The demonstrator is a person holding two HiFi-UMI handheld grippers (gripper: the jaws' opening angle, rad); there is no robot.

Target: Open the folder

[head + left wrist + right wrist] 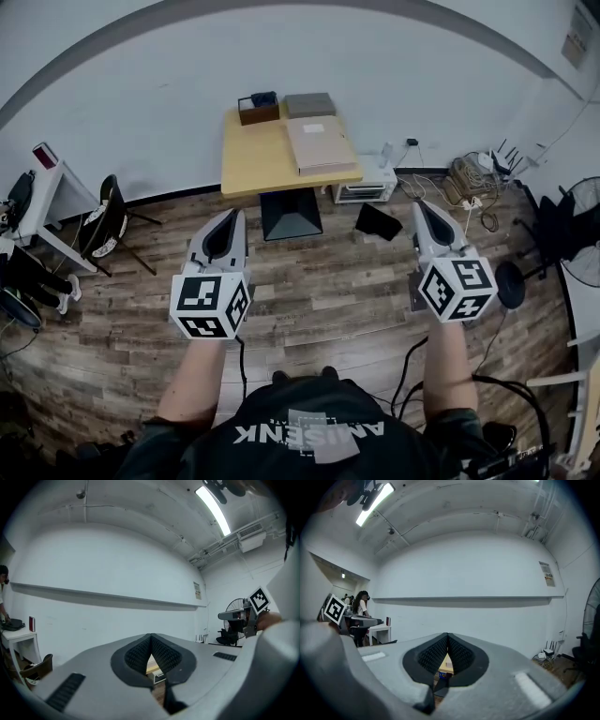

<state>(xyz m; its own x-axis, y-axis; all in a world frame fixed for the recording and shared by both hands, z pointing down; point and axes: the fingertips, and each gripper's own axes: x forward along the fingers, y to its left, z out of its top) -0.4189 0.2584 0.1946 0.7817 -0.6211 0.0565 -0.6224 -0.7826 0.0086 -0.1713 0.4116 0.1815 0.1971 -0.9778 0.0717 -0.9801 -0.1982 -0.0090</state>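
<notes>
One yellow table stands well ahead of the left gripper and the right gripper, the closed beige folder flat on it, ahead between them. Both hold nothing, jaws pressed together; I judge they must come near, then one should part its jaws to pinch the cover's free edge.

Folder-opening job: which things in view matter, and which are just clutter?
Job: tan folder on the wooden table; left gripper and right gripper, both shut and empty, short of the table.

Lying about: brown box and grey box at the table's back; white appliance, black pad and cables on the floor; chair; fan.
</notes>
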